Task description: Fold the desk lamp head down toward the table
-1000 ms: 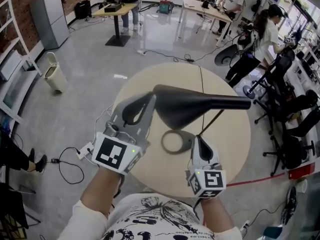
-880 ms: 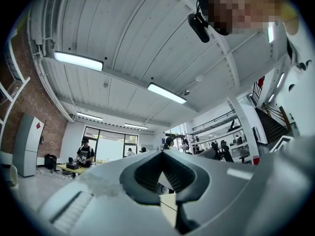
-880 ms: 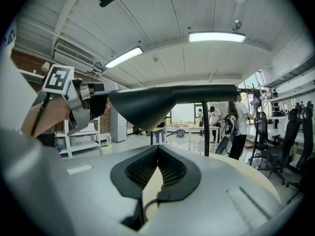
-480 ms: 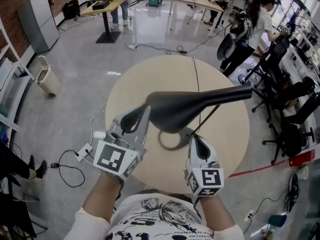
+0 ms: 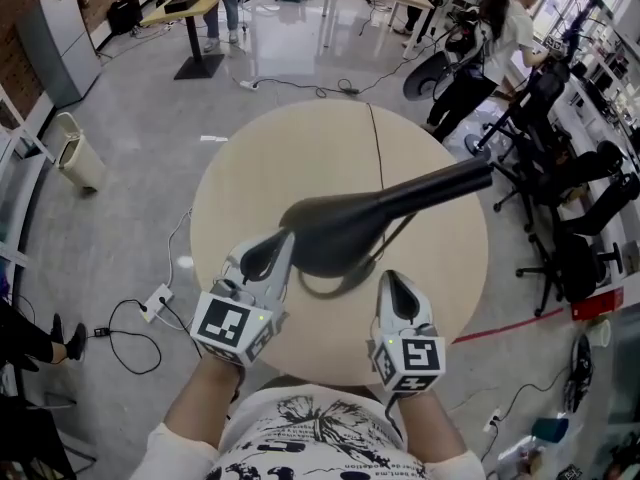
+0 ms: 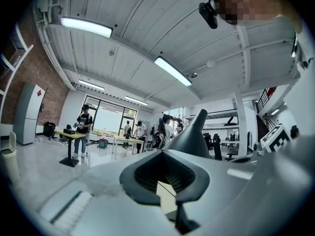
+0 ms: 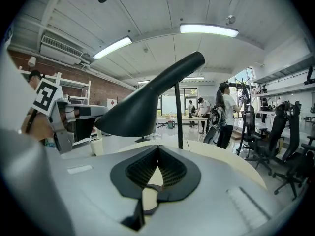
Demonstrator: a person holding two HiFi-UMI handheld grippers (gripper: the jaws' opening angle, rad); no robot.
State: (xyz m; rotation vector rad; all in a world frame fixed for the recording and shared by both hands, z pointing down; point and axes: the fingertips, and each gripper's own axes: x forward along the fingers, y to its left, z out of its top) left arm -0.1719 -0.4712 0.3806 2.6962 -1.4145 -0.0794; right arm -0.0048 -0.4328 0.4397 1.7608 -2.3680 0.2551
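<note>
The black desk lamp head [image 5: 340, 230] hangs over the round beige table [image 5: 290, 138], its narrow end pointing up-right. It covers most of the lamp's ring base [image 5: 325, 286]. My left gripper [image 5: 286, 237] is shut and empty, its tips against the wide left end of the lamp head [image 6: 194, 134]. My right gripper [image 5: 388, 277] is shut and empty, low by the base under the lamp head [image 7: 142, 107]. The thin lamp stem [image 7: 178, 117] stands straight ahead of the right gripper [image 7: 157, 148]. In the left gripper view, the left gripper [image 6: 165, 150] points along the cone.
The lamp's cable [image 5: 376, 153] runs across the table to the far edge. A power strip [image 5: 156, 303] and wires lie on the floor at left. Office chairs [image 5: 565, 263] and people stand at right, a bin [image 5: 75, 153] at far left.
The lamp head has come down over its ring base, which showed whole a second ago. Its narrow end now angles up-right. Both grippers kept their places beside it.
</note>
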